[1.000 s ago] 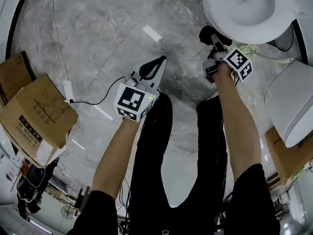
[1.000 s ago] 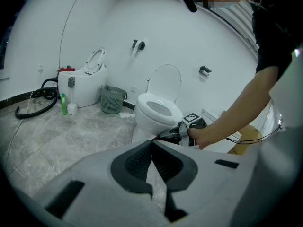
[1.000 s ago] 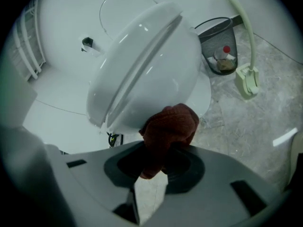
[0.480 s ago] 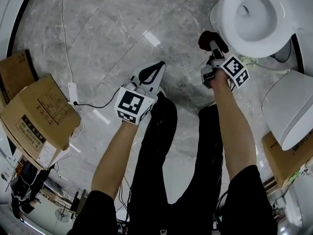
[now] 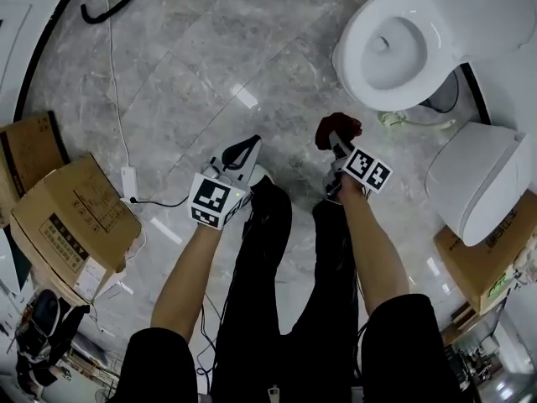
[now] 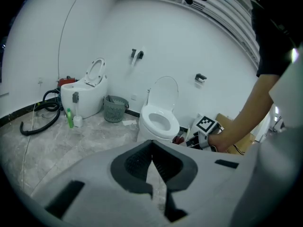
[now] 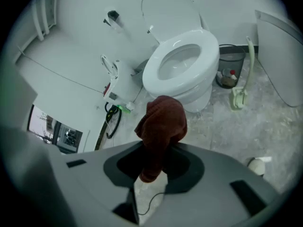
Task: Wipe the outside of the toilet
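Two grippers are in my hands over the grey marble floor (image 5: 193,65). The right gripper (image 5: 338,143) has its jaws clamped on a dark red cloth (image 5: 337,128), which bunches up out of the jaws in the right gripper view (image 7: 161,124). The left gripper (image 5: 243,151) has its jaws closed together with nothing between them (the pads (image 6: 137,162) meet at their tips). The white toilet (image 5: 394,40) stands at the far right with its lid raised, and the cloth sits near the front of its bowl (image 7: 182,65), not touching it. A small bin (image 7: 229,74) stands to the toilet's right. At the near left lies a cardboard box (image 5: 71,217).
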Demonstrator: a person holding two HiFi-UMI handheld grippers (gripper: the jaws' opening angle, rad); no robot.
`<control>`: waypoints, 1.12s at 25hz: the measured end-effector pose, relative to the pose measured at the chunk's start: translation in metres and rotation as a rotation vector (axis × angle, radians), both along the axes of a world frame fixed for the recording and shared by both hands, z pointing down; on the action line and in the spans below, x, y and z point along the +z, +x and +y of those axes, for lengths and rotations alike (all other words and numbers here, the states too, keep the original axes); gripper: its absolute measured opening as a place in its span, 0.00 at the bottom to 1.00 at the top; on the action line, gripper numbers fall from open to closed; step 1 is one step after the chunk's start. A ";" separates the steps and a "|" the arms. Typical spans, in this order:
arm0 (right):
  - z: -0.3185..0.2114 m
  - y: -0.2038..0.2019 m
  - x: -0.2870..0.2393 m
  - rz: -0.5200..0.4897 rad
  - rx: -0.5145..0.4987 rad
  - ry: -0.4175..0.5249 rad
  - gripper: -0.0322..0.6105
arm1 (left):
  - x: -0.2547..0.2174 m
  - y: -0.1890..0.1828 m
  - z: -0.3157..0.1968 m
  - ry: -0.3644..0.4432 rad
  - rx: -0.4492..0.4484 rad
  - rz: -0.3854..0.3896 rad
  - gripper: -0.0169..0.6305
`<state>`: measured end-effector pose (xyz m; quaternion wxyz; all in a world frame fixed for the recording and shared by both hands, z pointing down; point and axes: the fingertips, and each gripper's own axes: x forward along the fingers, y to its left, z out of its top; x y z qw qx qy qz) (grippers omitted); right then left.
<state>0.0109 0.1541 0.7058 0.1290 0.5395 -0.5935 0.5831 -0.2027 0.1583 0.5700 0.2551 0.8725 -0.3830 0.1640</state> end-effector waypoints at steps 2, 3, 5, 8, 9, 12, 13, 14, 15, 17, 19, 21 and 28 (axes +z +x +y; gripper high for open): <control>0.016 0.002 -0.033 -0.035 0.020 -0.001 0.21 | -0.028 0.005 0.002 0.007 0.014 -0.007 0.03; 0.022 0.004 -0.050 -0.046 0.033 0.004 0.21 | -0.043 0.008 0.002 0.014 0.023 -0.011 0.03; 0.030 0.010 -0.085 -0.034 0.043 0.025 0.21 | -0.073 0.014 0.001 0.027 0.040 -0.022 0.03; 0.040 0.020 -0.132 0.059 -0.047 0.053 0.21 | -0.114 0.030 0.003 0.033 0.044 -0.039 0.03; 0.042 0.026 -0.147 0.089 -0.086 0.064 0.21 | -0.127 0.038 0.003 0.035 0.043 -0.040 0.03; 0.042 0.041 -0.199 0.139 -0.151 0.116 0.21 | -0.167 0.064 0.003 0.050 0.046 -0.035 0.03; 0.043 0.045 -0.217 0.139 -0.154 0.137 0.21 | -0.180 0.071 0.004 0.055 0.048 -0.033 0.03; 0.042 0.050 -0.235 0.135 -0.152 0.163 0.21 | -0.193 0.080 0.005 0.064 0.049 -0.031 0.03; 0.039 0.056 -0.254 0.132 -0.151 0.193 0.21 | -0.207 0.089 0.004 0.076 0.049 -0.027 0.03; 0.035 0.071 -0.292 0.137 -0.158 0.259 0.21 | -0.236 0.110 0.003 0.105 0.047 -0.018 0.03; 0.034 0.087 -0.329 0.144 -0.169 0.323 0.21 | -0.264 0.129 0.003 0.134 0.048 -0.011 0.03; 0.035 0.103 -0.367 0.153 -0.190 0.383 0.21 | -0.291 0.146 0.003 0.159 0.052 -0.006 0.03; 0.036 0.156 -0.479 0.261 -0.276 0.595 0.21 | -0.383 0.209 -0.009 0.291 0.104 0.001 0.03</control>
